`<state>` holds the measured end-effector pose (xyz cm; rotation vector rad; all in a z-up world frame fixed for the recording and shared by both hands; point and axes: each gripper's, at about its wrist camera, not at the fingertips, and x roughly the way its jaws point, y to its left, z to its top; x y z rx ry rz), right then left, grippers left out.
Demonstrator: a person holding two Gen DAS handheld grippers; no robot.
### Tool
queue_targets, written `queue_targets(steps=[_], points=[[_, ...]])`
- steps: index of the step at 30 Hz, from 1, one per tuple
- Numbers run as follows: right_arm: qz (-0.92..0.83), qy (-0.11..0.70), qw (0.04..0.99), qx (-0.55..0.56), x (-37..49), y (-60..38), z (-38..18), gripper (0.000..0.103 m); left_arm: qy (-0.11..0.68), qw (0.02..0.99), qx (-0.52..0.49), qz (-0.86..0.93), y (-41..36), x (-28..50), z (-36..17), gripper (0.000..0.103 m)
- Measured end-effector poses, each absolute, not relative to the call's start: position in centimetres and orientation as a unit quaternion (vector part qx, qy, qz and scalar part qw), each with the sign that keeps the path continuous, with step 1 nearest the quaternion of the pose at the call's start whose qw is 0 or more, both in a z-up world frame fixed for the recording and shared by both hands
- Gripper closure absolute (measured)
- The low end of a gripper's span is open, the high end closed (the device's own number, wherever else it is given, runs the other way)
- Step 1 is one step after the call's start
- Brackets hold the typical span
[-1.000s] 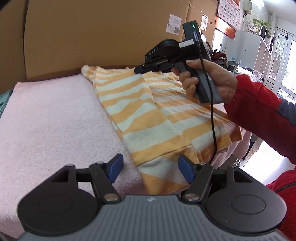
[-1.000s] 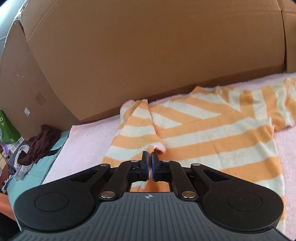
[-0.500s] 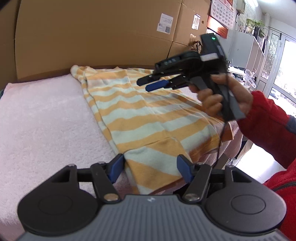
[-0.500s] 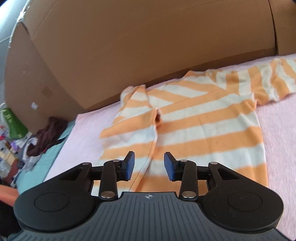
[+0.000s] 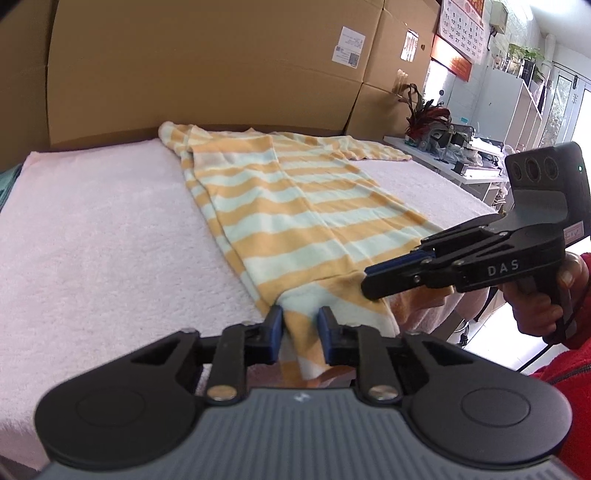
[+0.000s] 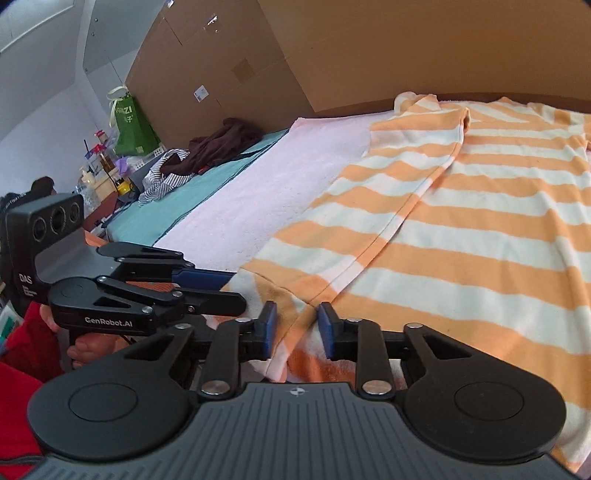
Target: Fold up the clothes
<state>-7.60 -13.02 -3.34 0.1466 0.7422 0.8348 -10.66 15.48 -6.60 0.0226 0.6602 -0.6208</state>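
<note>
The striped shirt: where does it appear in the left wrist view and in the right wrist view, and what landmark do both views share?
Left wrist view: the striped shirt runs from the top centre down to the left gripper, whose jaws are closing around its hem.
Right wrist view: it fills the right half, its near edge between the closing jaws of the right gripper.
Shared landmark: the pink towel, left of the shirt in both views.

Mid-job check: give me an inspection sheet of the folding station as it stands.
Surface: pink towel covers the table.
Job's things: orange-striped shirt, one side folded over.
Clutter: dark clothes and striped garment on teal cloth beyond the towel.
Tongs: left tongs and right tongs closing, shirt hem between each pair.
Cables: nothing clearly seen.
Surroundings: cardboard boxes, calendar, green bag.
</note>
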Motion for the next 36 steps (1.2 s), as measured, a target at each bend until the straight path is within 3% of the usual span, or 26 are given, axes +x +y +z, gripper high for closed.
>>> queue_targets(steps=[10,13,14,18,23,28,34,36], points=[[0.398,0.352,0.847,0.020,-8.3,-13.0,-3.0,0.090,0.328,0.887,0.043,-0.320,15.2,-11.5,-6.8,0.084],[0.393,0.337,0.855,0.023,-7.7,-13.4,-1.9,0.087,0.302,0.900,0.066,-0.308,15.8,-11.1,-5.4,0.082],[0.391,0.329,0.859,0.026,-7.5,-13.6,-1.4,0.082,0.290,0.905,0.068,-0.303,16.1,-10.9,-4.8,0.082],[0.363,0.283,0.887,0.047,-4.4,-14.1,0.5,0.081,0.255,0.914,0.055,-0.310,15.4,-8.1,-3.4,0.080],[0.299,0.294,0.906,0.052,3.3,-12.1,1.4,0.083,0.300,0.903,0.083,-0.298,11.8,-4.5,-6.9,0.080],[0.274,0.315,0.907,0.059,10.8,-9.8,1.8,0.083,0.294,0.905,0.055,-0.303,13.0,-5.9,-7.2,0.082],[0.270,0.396,0.877,0.023,19.5,-4.7,-1.5,0.083,0.303,0.903,0.035,-0.304,13.8,-6.7,-7.2,0.082],[0.266,0.384,0.884,0.013,21.3,-3.5,-1.8,0.090,0.306,0.901,0.030,-0.306,13.9,-6.8,-7.2,0.082]])
